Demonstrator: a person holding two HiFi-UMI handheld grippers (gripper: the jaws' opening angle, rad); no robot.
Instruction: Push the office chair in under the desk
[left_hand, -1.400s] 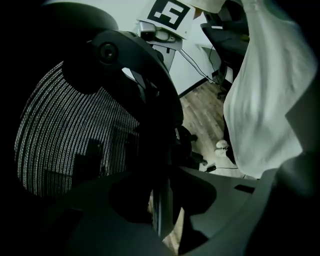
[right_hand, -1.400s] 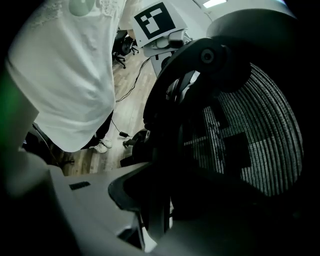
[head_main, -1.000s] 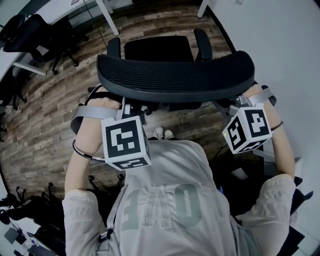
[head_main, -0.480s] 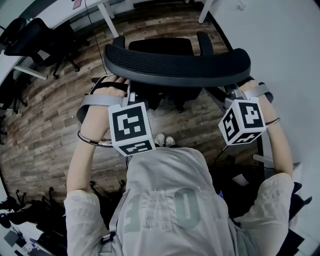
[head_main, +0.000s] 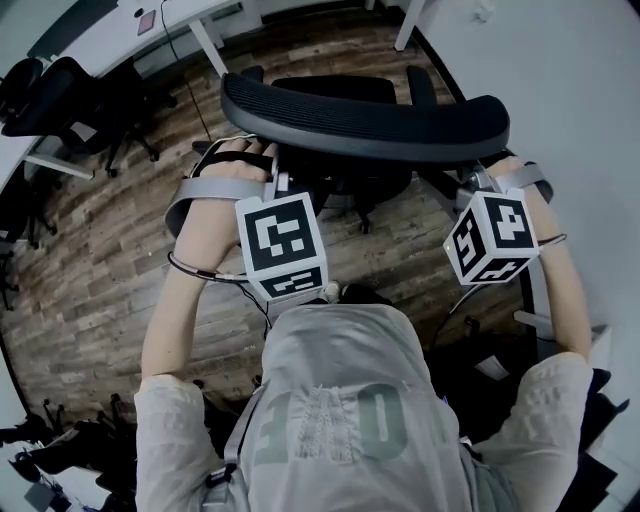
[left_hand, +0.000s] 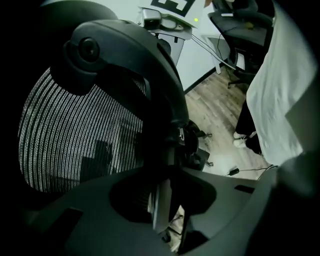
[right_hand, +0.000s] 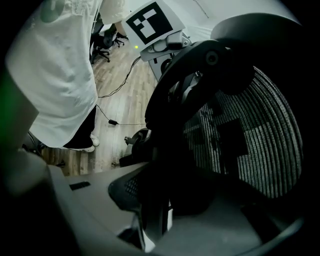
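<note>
So the left gripper (left_hand: 169, 212) is clamped on the left end of the curved black mesh backrest (head_main: 365, 125) of the office chair (head_main: 330, 90), which sits just ahead of the person on the streaky wood-plank floor (head_main: 110, 260), and the right gripper (right_hand: 155, 215) pinches the backrest's right end.

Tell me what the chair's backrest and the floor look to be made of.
Backrest: black woven mesh, with light showing through its fine ribs, stretched on a frame that looks like matte moulded plastic. Floor: wood-look planks with grain and seams; real wood or laminate, I cannot tell.
</note>
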